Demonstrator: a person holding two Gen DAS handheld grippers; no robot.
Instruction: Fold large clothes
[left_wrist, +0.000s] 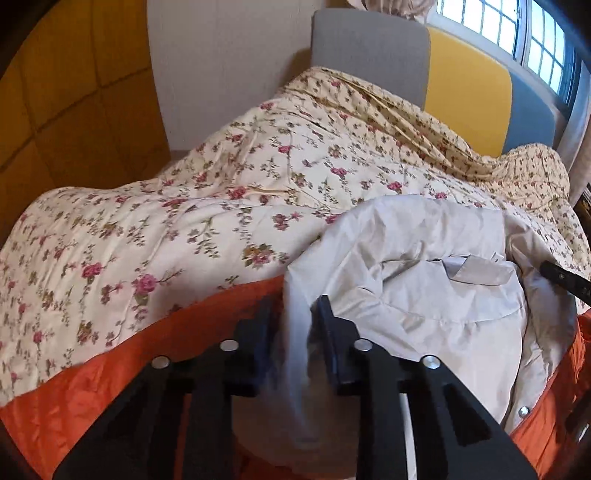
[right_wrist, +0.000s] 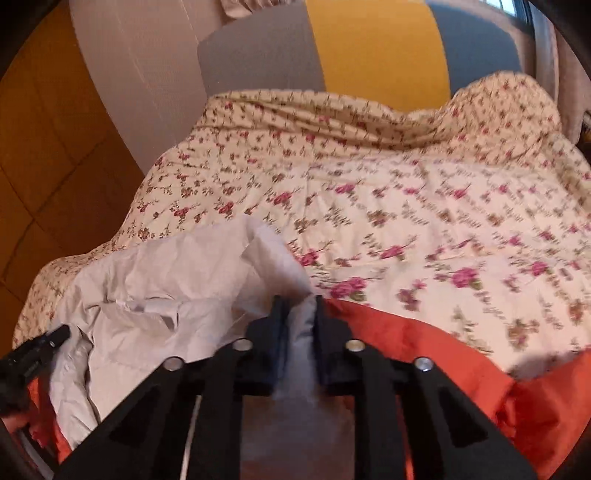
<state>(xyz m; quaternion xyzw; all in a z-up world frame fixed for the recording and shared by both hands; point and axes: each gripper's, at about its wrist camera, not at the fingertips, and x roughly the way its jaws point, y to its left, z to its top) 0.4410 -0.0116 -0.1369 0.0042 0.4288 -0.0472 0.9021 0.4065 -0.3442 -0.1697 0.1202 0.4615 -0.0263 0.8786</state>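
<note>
A bed (left_wrist: 369, 40) covered by a floral quilt (left_wrist: 221, 192), with a cream jacket (left_wrist: 424, 295) on an orange layer (left_wrist: 92, 384).

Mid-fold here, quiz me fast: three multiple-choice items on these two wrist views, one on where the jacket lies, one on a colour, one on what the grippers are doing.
1. Where does the beige jacket lie?
A. on the near part of the bed, over the orange cover
B. draped on the headboard
C. on the floor

2. What colour is the middle headboard panel?
A. green
B. yellow
C. black

3. What state are the left gripper and right gripper in?
A. both open, clear of cloth
B. only the left one grips
C. each shut on jacket cloth

Answers:
1 A: orange shows along the jacket's near edges, the floral quilt beyond.
2 B: it sits between grey and blue panels.
3 C: beige cloth is pinched between each pair of fingers.
</note>
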